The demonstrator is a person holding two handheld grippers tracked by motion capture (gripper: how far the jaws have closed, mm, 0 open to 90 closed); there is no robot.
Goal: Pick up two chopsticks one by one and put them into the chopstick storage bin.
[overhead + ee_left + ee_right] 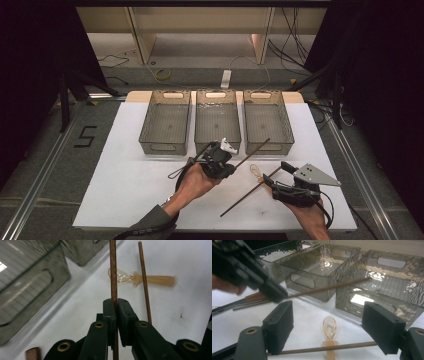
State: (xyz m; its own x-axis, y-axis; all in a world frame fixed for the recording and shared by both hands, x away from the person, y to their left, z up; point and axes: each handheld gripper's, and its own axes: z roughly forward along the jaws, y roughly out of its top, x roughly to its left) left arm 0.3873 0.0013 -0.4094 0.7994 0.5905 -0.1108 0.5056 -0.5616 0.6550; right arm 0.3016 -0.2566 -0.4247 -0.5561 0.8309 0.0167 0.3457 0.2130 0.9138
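My left gripper [231,166] [116,305] is shut on a brown chopstick [255,151] [113,275], held above the table with its far tip towards the right bin [270,146]. A second chopstick [250,192] [145,282] [324,348] lies flat on the white table. Under it lies a small translucent amber spoon [256,171] [150,279] [329,327]. My right gripper [283,170] [329,326] is open, its jaws wide apart on either side of the spoon and just above the lying chopstick. The right gripper view also has the left gripper [272,292] with the held chopstick [327,288].
Three grey see-through bins stand in a row at the back: left [162,146], middle [215,144] and right. More brown sticks and a metal utensil [244,301] lie behind the left gripper. The white table [125,190] has free room at the front left.
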